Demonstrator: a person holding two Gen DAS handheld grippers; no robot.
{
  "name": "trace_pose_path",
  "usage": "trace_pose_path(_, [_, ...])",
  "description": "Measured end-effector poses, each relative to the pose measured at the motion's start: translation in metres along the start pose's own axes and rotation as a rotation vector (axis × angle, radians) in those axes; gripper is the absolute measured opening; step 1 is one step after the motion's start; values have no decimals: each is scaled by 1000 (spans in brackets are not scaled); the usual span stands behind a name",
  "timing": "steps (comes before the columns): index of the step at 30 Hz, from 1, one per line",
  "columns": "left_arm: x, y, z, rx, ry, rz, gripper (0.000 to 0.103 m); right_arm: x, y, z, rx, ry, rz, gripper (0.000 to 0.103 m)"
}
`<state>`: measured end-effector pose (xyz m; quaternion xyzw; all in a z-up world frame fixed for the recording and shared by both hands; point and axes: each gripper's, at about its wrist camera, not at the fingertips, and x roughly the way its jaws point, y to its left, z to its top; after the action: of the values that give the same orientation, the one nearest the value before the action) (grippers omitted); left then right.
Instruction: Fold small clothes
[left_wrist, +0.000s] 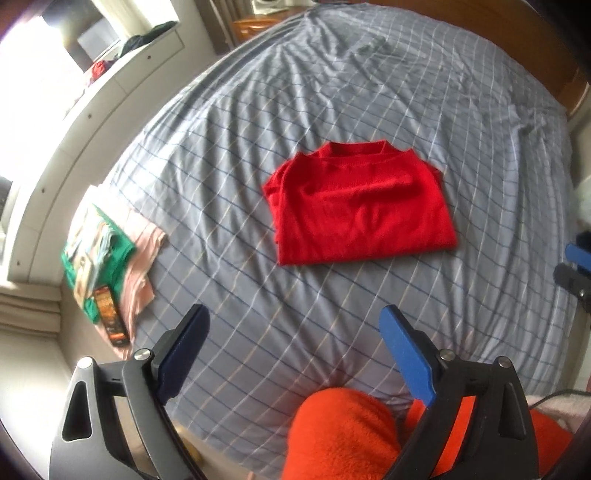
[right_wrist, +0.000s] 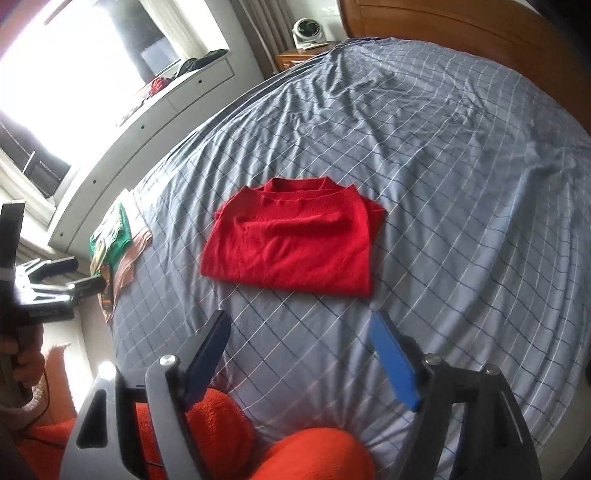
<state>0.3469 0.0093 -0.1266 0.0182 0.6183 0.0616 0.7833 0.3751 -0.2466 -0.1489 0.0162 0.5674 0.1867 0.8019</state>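
A red top (left_wrist: 358, 205) lies folded into a rough rectangle, collar away from me, in the middle of the blue checked bed sheet (left_wrist: 406, 92). It also shows in the right wrist view (right_wrist: 291, 240). My left gripper (left_wrist: 295, 321) is open and empty, held above the sheet short of the top's near edge. My right gripper (right_wrist: 301, 325) is open and empty too, a little short of the same edge. The left gripper shows in the right wrist view (right_wrist: 74, 273) at far left, off the bed's side.
A stack of folded clothes, green (left_wrist: 110, 251) over pink (left_wrist: 144, 258), lies at the bed's left edge, with a dark packet (left_wrist: 110, 317) on it. A white cabinet (left_wrist: 92, 122) runs along the left. The person's orange-clad knees (left_wrist: 343, 435) press against the near edge. A wooden headboard (right_wrist: 461, 26) stands behind.
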Motion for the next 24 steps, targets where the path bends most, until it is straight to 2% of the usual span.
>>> trace_pose_path(14, [24, -4, 13, 5, 31, 15, 94, 40, -3, 2, 36, 86, 51, 77])
trace_pose_path(17, [28, -2, 9, 6, 35, 12, 94, 66, -19, 7, 90, 119, 79, 77])
trace_pose_path(20, [32, 3, -2, 10, 47, 17, 94, 108, -54, 23, 164, 146, 50, 77])
trace_pose_path(24, [47, 19, -20, 7, 96, 39, 94, 159, -102, 50, 267, 126, 23, 77])
